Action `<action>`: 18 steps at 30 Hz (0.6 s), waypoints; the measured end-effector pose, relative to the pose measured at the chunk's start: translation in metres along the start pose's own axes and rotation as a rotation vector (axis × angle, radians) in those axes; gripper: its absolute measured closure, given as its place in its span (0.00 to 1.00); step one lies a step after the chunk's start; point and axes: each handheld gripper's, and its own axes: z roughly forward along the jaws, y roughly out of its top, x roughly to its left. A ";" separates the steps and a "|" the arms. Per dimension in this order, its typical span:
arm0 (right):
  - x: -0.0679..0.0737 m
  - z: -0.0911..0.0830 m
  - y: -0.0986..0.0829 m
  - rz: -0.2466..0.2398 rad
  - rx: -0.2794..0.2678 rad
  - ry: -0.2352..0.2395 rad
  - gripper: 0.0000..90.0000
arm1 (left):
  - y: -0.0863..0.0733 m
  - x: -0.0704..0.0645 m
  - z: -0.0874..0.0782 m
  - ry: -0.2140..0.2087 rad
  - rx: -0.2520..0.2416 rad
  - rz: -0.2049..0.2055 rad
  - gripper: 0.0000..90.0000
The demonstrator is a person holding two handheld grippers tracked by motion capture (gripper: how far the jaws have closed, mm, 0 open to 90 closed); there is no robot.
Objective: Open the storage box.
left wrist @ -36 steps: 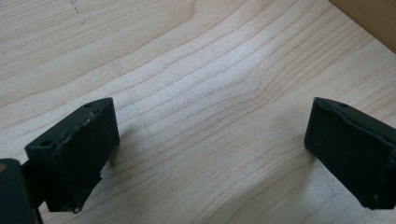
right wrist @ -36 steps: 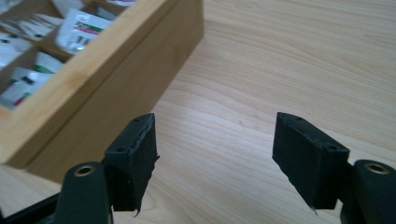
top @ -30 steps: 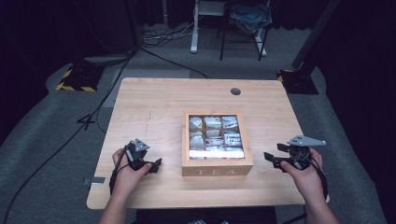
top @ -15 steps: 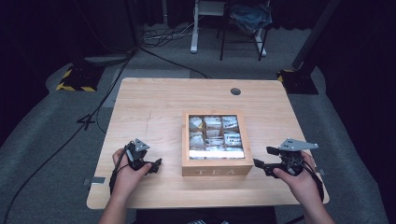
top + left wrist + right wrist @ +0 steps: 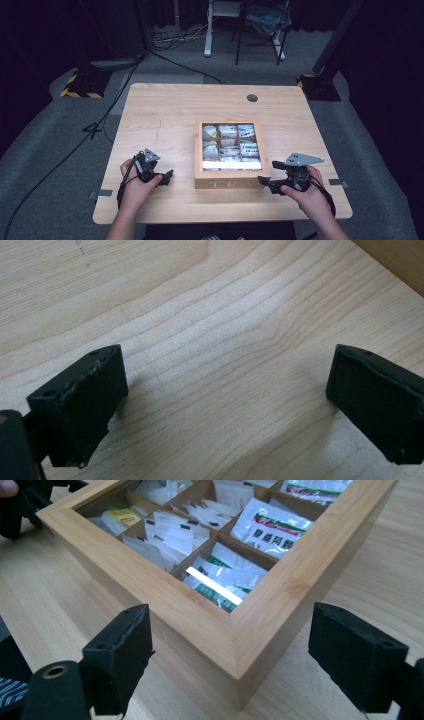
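Note:
A bamboo tea box (image 5: 230, 184) marked TEA stands at the table's middle, its compartments holding several packets of tea bags (image 5: 229, 148). My right gripper (image 5: 269, 173) is open at the box's front right corner. In the right gripper view that corner of the box (image 5: 235, 630) sits between the spread jaws of the right gripper (image 5: 227, 617), with tea bags (image 5: 272, 527) behind it. My left gripper (image 5: 166, 176) rests open on the table left of the box. Bare wood lies between the jaws of the left gripper (image 5: 227, 360), and the box's edge (image 5: 395, 260) is at top right.
The light wooden table (image 5: 165, 120) has a round cable hole (image 5: 252, 98) at the back right. Beyond the table a chair (image 5: 260, 20) and cables (image 5: 170, 40) sit on the grey floor. A yellow-black striped base (image 5: 82, 82) stands at the left.
My right gripper has moved left and slightly forward, up to the box's front right corner. The left gripper and the box have stayed put.

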 end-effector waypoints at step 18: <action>-0.001 0.008 -0.005 -0.100 0.128 -0.017 0.44 | 0.000 0.000 0.000 0.001 0.002 0.004 0.04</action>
